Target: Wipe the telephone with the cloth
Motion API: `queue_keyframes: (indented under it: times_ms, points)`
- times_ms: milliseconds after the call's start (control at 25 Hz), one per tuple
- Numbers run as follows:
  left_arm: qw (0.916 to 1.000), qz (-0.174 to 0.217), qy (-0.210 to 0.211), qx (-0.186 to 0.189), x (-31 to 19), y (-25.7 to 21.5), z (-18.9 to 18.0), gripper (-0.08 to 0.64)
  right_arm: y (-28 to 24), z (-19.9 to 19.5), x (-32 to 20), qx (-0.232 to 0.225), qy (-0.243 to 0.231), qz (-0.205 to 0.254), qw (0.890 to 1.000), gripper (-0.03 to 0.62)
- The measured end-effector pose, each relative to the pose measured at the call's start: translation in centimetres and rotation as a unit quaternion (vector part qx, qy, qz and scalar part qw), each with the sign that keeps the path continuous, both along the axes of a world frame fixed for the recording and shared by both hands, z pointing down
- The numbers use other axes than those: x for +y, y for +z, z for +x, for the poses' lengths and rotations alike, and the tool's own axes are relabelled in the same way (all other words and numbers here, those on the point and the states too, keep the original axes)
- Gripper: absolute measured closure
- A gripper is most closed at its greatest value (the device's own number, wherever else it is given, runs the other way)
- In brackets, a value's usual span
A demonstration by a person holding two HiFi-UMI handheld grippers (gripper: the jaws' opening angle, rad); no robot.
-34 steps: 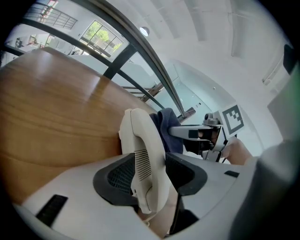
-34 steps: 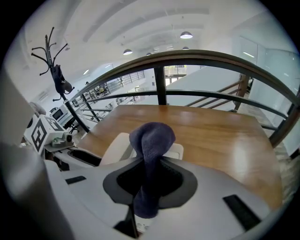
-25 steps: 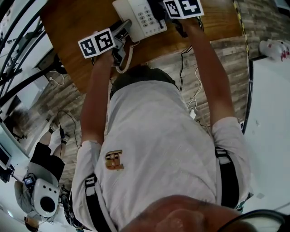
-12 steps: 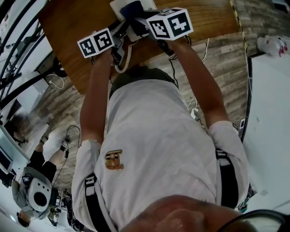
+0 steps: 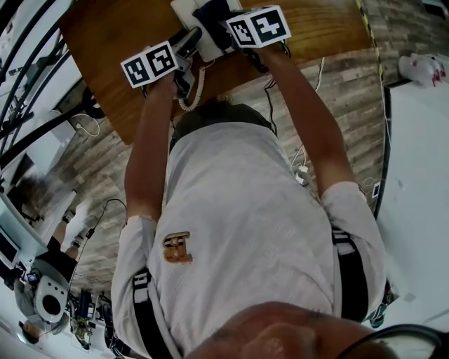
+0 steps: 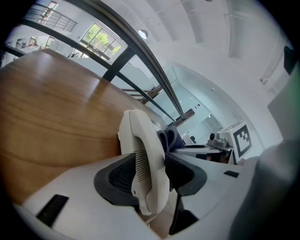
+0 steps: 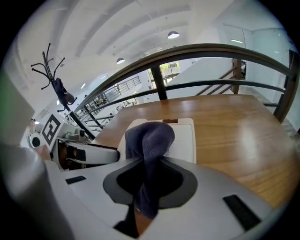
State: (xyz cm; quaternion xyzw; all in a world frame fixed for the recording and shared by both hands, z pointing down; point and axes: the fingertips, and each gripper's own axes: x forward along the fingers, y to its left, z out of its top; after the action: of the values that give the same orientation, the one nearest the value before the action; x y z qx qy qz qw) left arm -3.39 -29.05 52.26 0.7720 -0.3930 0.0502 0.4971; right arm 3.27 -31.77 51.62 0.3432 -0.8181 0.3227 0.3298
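The white telephone base [image 5: 188, 15] lies on the wooden table [image 5: 112, 42] at the top of the head view. My left gripper [image 5: 184, 43] is shut on the white handset [image 6: 146, 164] and holds it just left of the base, with the coiled cord [image 5: 193, 90] hanging toward the table edge. My right gripper [image 5: 216, 19] is shut on a dark blue cloth [image 7: 149, 140], whose bunched end rests on the base [image 7: 186, 137] and covers the keypad. In the left gripper view the cloth [image 6: 168, 138] shows just behind the handset.
The table's near edge [image 5: 231, 77] runs just in front of the person's body. Cables [image 5: 303, 151] trail over the wood-pattern floor. A white table [image 5: 417, 210] stands at the right. Black railings [image 7: 197, 51] lie beyond the table.
My right gripper has moved left with the cloth, from beside the keypad onto the telephone base, so the keypad is now covered. The left gripper and handset have stayed put.
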Motion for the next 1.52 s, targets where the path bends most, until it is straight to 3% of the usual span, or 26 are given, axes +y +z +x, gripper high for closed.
queue_keyframes:
  times_ms: [520, 760, 1000, 1240, 1520]
  points:
    - [1.0, 0.001, 0.002, -0.001, -0.1, 0.5, 0.1, 0.348, 0.7, 8.5, -1.6, 0.045, 0.067, 0.017, 0.997, 0.514]
    - [1.0, 0.001, 0.002, 0.0, -0.1, 0.2, 0.1, 0.35, -4.1, 5.5, 2.8, -0.016, 0.056, 0.056, 0.997, 0.514]
    - [1.0, 0.0, 0.001, -0.002, -0.2, 0.4, 0.1, 0.35, -3.0, -0.1, 7.6, -0.087, 0.052, 0.022, 0.995, 0.514]
    - [1.0, -0.002, 0.003, 0.002, 0.0, 0.3, 0.3, 0.348, 0.5, -1.7, 8.8, -0.072, 0.043, -0.002, 0.996, 0.514]
    - [1.0, -0.001, 0.003, 0.0, -0.1, 0.5, 0.3, 0.348, 2.1, 1.4, 6.8, -0.03, 0.047, 0.014, 0.998, 0.514]
